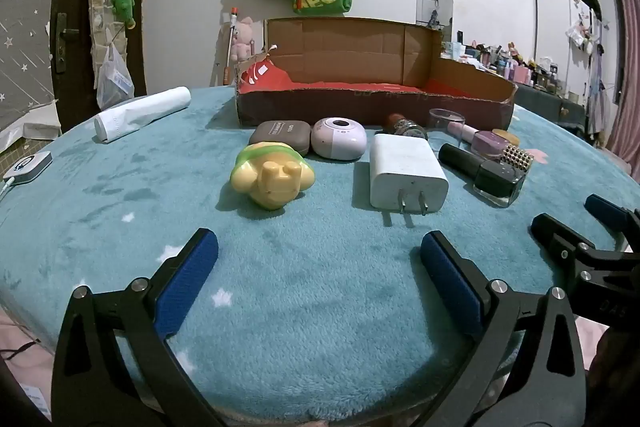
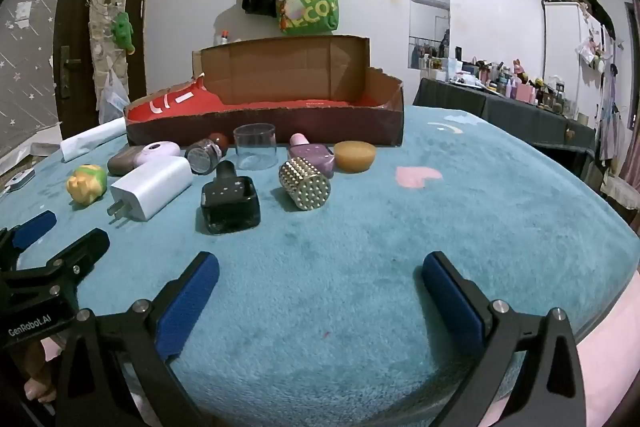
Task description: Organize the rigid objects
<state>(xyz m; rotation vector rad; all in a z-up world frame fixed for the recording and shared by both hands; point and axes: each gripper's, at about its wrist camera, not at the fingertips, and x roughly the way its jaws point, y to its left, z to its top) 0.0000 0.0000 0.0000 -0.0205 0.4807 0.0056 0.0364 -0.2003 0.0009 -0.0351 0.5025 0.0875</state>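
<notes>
Left gripper (image 1: 320, 259) spread wide, empty, low over blanket (image 1: 120, 227); right gripper (image 2: 320, 279) likewise. Toy (image 1: 272, 179) and charger (image 1: 404, 179) just ahead of left; black bottle (image 2: 230, 205) ahead of right; box (image 2: 264, 125) beyond. Judgement: nothing picked yet; next, reach forward, close on nearest piece, carry to box.

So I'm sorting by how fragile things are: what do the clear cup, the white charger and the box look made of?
Clear cup: transparent, glossy, glass or hard plastic; the blanket shows through it. White charger: smooth matte plastic with metal prongs. Box: corrugated cardboard, brown and dull inside, edges torn.
</notes>
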